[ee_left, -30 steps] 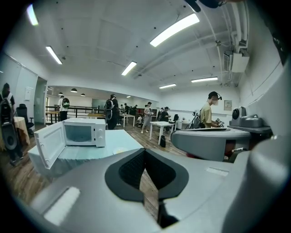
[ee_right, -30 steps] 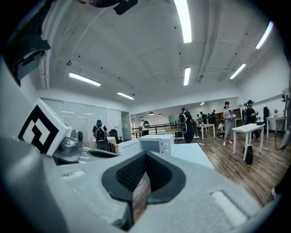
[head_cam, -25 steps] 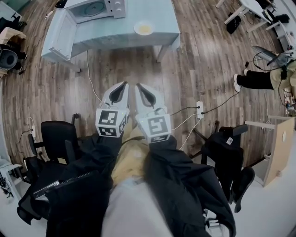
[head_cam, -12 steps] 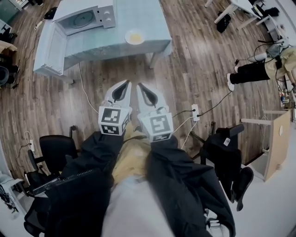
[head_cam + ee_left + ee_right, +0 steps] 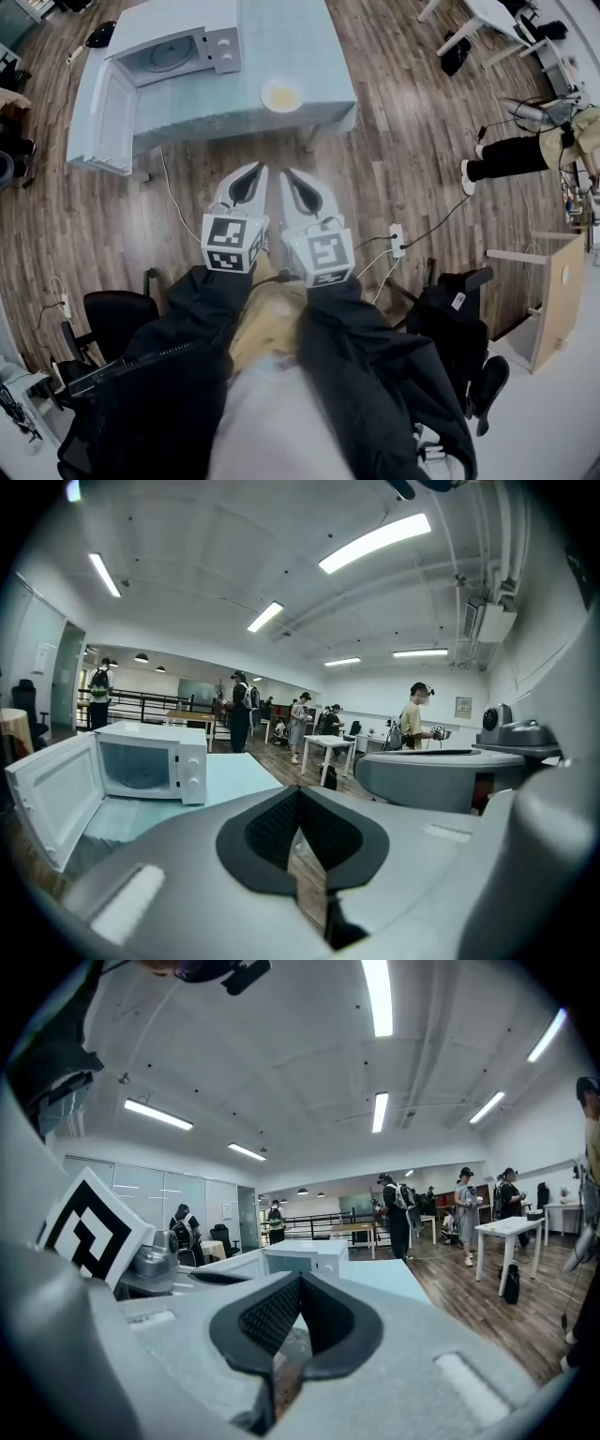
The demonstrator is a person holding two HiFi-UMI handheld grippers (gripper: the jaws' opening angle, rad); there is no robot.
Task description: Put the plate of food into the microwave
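A white microwave [image 5: 178, 52] stands on a pale blue table [image 5: 309, 56] ahead of me, its door [image 5: 108, 108] swung open to the left. The plate of food [image 5: 282, 95], white with something yellow on it, sits near the table's front edge, right of the microwave. Both grippers hang side by side over the wood floor, short of the table. My left gripper [image 5: 247, 175] and right gripper [image 5: 292, 178] are shut and hold nothing. The left gripper view shows the microwave [image 5: 150, 771] with its open door [image 5: 52, 799]. In the right gripper view the microwave [image 5: 305, 1258] is small and far off.
Black office chairs stand at my left [image 5: 117, 319] and right [image 5: 459, 319]. A power strip [image 5: 396, 240] with cables lies on the floor. A seated person's legs [image 5: 506, 155] show at the right, and a wooden panel [image 5: 558, 300] stands by the right edge. Several people and tables are beyond.
The table with the microwave and plate has come nearer and lower in the head view. Both grippers have kept their place in front of me, shut.
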